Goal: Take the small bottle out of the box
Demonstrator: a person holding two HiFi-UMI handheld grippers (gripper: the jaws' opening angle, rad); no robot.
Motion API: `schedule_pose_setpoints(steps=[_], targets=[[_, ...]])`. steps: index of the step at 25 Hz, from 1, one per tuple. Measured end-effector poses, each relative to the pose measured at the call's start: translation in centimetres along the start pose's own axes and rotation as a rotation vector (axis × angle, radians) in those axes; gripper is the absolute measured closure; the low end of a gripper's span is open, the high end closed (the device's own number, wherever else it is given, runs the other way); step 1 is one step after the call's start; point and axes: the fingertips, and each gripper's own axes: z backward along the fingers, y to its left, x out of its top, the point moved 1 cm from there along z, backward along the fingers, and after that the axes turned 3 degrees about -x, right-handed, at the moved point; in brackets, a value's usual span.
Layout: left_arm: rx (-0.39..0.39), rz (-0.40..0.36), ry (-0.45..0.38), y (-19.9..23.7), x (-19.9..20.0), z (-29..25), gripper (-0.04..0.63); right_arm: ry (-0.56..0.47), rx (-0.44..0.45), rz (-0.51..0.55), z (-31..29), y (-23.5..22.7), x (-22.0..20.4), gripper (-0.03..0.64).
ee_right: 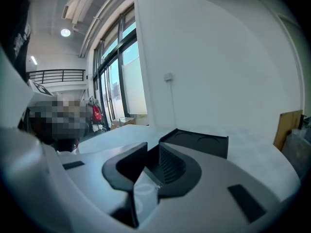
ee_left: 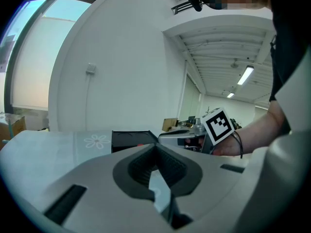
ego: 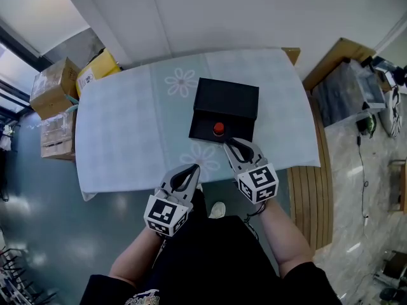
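Note:
An open black box (ego: 226,100) stands on the table right of centre, its lid tipped back. Inside its near part sits a small bottle with a red cap (ego: 218,128). My right gripper (ego: 229,143) is just in front of the box's near edge, pointing at the bottle, jaws a little apart with nothing between them. In the right gripper view, the right gripper (ee_right: 153,149) shows a narrow gap, with the box (ee_right: 197,142) ahead. My left gripper (ego: 193,168) hangs at the table's front edge, shut and empty. In the left gripper view, the left gripper (ee_left: 155,147) faces the box (ee_left: 129,140).
A pale blue flowered cloth (ego: 121,132) covers the table. Cardboard boxes (ego: 54,84) and a yellow box (ego: 95,68) lie on the floor at the far left. A slatted wooden board (ego: 308,196) and a clear bin (ego: 346,94) are on the right.

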Motion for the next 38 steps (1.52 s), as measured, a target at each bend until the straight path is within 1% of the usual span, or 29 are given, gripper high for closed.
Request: schedule_pose_setpoints(steps=[11, 16, 21, 28, 32, 38], targets=[[-0.051, 0.029, 0.062, 3.4, -0.5, -2.2, 0.567, 0.117, -0.064, 0.051, -5.9, -2.5, -2.7, 0.458], [-0.073, 0.047, 0.086, 4.4, -1.2, -2.8, 0.566, 0.150, -0.073, 0.068, -7.4, -2.9, -3.6, 0.431], [-0.087, 0.049, 0.095, 5.1, -1.5, -3.3, 0.568, 0.163, -0.068, 0.098, -8.6, -3.0, -4.0, 0.425], [-0.087, 0.065, 0.109, 5.9, -2.1, -3.4, 0.566, 0.177, -0.058, 0.131, -9.8, -2.8, -4.6, 0.424], [-0.084, 0.064, 0.114, 5.8, -2.2, -3.2, 0.566, 0.183, -0.071, 0.132, -9.9, -2.9, -5.0, 0.446], [-0.084, 0.050, 0.109, 5.6, -2.0, -2.6, 0.568, 0.181, -0.067, 0.127, -9.8, -2.9, -5.0, 0.451]])
